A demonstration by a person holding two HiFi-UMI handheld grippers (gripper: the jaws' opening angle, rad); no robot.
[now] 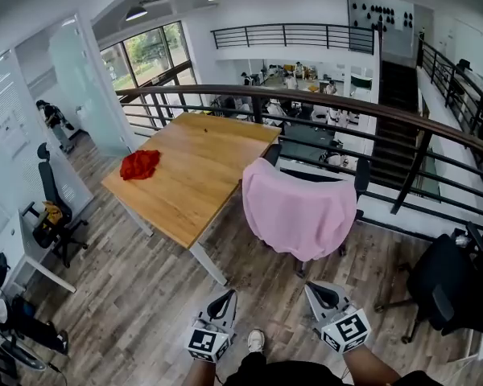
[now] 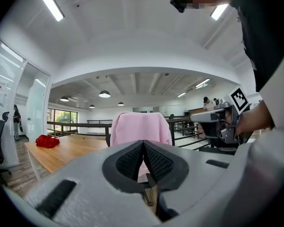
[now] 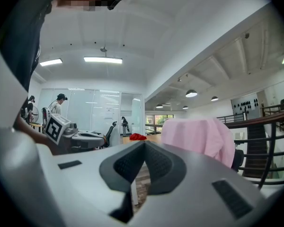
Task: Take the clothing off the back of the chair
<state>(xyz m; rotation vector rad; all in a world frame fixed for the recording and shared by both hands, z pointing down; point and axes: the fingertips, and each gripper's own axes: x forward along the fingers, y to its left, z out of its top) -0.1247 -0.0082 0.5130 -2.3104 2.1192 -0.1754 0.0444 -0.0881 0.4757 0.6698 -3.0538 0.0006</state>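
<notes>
Wood plank floor (image 1: 129,296) takes up most of the head view, and on it a big pale wooden desk (image 1: 193,175) sits left of centre with a red cloth (image 1: 139,164) bunched near its left edge (not what we're after, I'd say). Just right of the desk's near corner is the chair (image 1: 361,182), back turned towards the person. The pink clothing (image 1: 299,214) is draped right over that back, covering nearly all of it. Its top edge runs left to right along the backrest and the rest hangs down the near side. That's the relation that matters: the garment is straight ahead on the far side of both tools, well apart from them, with open floor in between. The left hand-held gripper (image 1: 223,302) has its jaws pressed together with nothing in them, and its own view has the pink fabric dead centre beyond the tips. The right hand-held gripper (image 1: 322,294) is also closed and empty. From the head view it sits more directly below the garment, so I'd call it the nearer one, though its own camera has the pink off to the right. My guess is both need to travel forward and open up before either can pinch that top edge, one towards each shoulder.
</notes>
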